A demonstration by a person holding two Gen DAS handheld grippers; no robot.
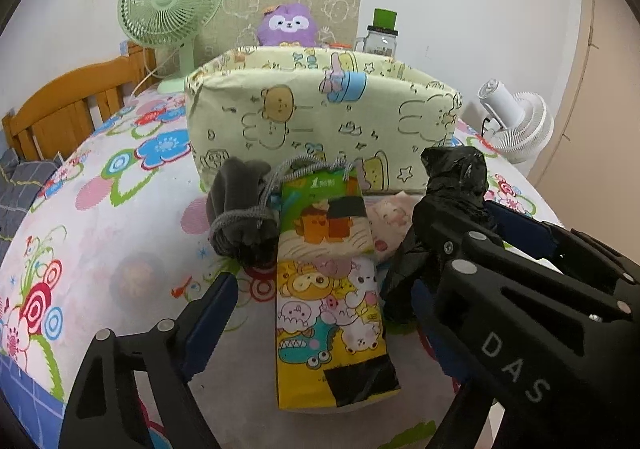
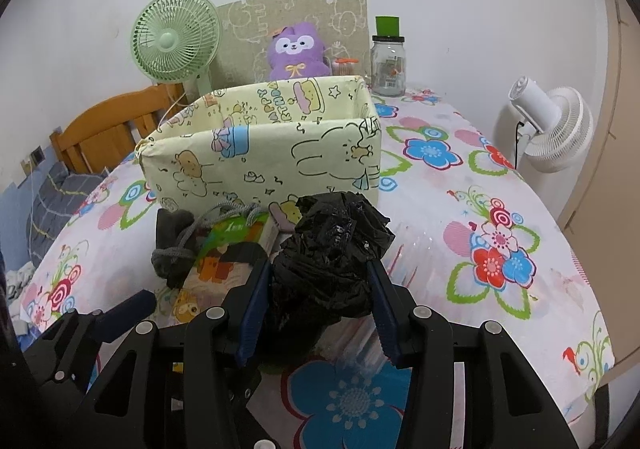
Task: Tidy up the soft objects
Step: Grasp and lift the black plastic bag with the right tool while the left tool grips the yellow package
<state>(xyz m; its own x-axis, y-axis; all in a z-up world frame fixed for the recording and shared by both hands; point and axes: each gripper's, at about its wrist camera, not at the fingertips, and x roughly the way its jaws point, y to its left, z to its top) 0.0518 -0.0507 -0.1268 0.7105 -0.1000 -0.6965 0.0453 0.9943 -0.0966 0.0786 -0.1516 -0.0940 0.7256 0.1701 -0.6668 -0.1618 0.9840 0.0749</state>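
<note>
A pale yellow cartoon-print fabric box [image 1: 320,117] [image 2: 264,153] stands on the floral table. In front of it lie a grey sock bundle [image 1: 240,217] [image 2: 172,245], a colourful cartoon gift bag [image 1: 328,285] [image 2: 224,249] with grey cord handles, and a small pink printed cloth [image 1: 390,221]. My right gripper [image 2: 320,289] is shut on a crumpled black plastic bag [image 2: 336,249] [image 1: 456,177], held just above the table near the box's front. My left gripper [image 1: 320,309] is open around the gift bag, with nothing gripped.
A green desk fan [image 1: 172,9] [image 2: 176,37], a purple plush [image 1: 286,25] [image 2: 296,49], a glass jar with green lid [image 1: 382,33] [image 2: 388,61] and a cardboard sheet [image 2: 296,13] stand behind the box. A white fan [image 1: 516,121] [image 2: 556,125] is at the right, a wooden chair [image 1: 72,101] at the left.
</note>
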